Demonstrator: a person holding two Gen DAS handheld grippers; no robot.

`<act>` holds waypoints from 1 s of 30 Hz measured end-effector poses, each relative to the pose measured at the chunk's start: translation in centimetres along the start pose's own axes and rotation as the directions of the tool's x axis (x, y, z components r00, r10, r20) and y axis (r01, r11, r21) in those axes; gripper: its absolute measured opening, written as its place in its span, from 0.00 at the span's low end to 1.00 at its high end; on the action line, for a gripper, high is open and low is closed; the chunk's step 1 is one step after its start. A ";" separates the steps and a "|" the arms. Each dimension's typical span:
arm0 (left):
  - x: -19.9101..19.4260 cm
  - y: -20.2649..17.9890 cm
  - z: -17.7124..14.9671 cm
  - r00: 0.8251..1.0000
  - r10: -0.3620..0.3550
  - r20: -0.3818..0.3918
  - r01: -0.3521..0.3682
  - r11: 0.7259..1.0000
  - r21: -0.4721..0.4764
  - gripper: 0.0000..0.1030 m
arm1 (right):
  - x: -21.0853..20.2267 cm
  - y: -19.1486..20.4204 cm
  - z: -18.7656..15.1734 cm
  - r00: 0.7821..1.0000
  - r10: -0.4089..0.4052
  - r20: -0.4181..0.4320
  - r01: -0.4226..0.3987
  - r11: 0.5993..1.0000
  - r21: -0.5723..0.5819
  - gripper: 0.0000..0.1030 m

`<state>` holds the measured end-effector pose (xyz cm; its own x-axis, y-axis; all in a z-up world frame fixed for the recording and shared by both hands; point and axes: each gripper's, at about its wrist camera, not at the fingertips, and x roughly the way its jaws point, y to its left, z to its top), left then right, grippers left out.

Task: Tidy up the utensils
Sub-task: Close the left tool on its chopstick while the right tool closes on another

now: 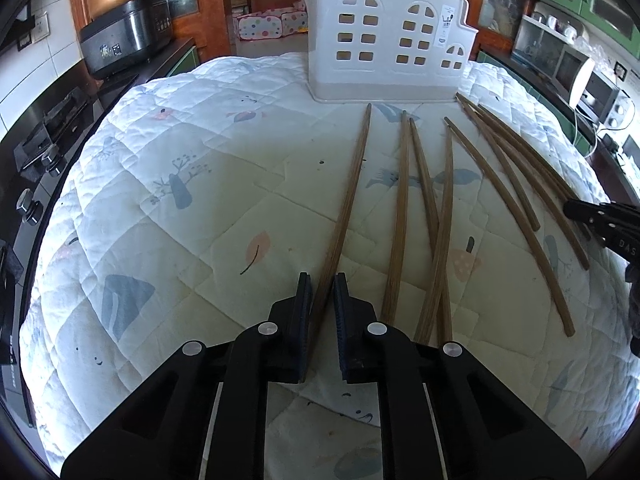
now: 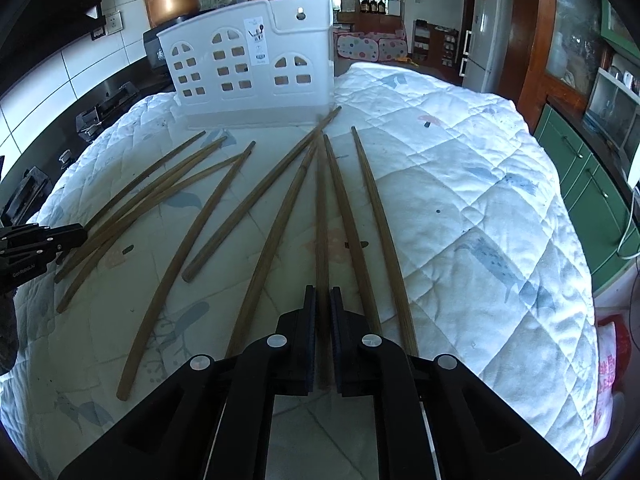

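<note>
We see slim wooden chopsticks with a fine lengthwise grain, tapering toward their far tips, fanned loosely over a white quilted cover printed with pale trees, leaves and whales. Several lie apart, a few cross each other near their thick ends. At the far edge of the cover stands a white plastic utensil holder, smooth and matte, shaped like a house front with arched and square window cut-outs and a small paper label.

Our left gripper sits low over the quilt, its black ribbed pads a narrow gap apart with the thick end of the leftmost chopstick running between them; we cannot tell whether the pads actually press on it. Our right gripper straddles another chopstick in the same way, the pads close on either side, and again contact is unclear.

Around us is a kitchen: white wall tiles, a dark countertop with a black cooker, red-brown wooden door frames, green cabinets, a white refrigerator and a spotted fabric playpen on the floor beyond.
</note>
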<state>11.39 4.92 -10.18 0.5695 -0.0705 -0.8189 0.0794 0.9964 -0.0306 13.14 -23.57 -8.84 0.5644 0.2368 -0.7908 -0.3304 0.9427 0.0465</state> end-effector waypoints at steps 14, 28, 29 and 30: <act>-4.5 0.1 0.8 0.995 -0.069 0.073 0.073 0.996 -0.051 0.05 | -7.4 1.6 2.7 0.990 0.022 0.142 -0.018 1.000 -0.025 0.06; -4.0 0.9 0.0 0.995 -0.090 0.030 0.092 0.993 -0.068 0.09 | -10.4 2.3 4.9 0.981 0.036 0.193 -0.032 0.999 -0.027 0.06; -3.6 1.0 0.0 0.996 -0.091 0.025 0.093 0.993 -0.071 0.14 | -10.4 2.4 4.9 0.980 0.036 0.193 -0.031 0.999 -0.027 0.06; -3.4 1.0 0.0 0.996 -0.087 0.021 0.088 0.994 -0.071 0.19 | -10.4 2.4 5.0 0.980 0.035 0.194 -0.030 0.999 -0.028 0.06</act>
<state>9.52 6.15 -7.48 0.5777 -0.1575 -0.8009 0.0707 0.9872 -0.1431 10.26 -22.60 2.53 0.6886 0.3109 -0.6551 -0.3685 0.9281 0.0531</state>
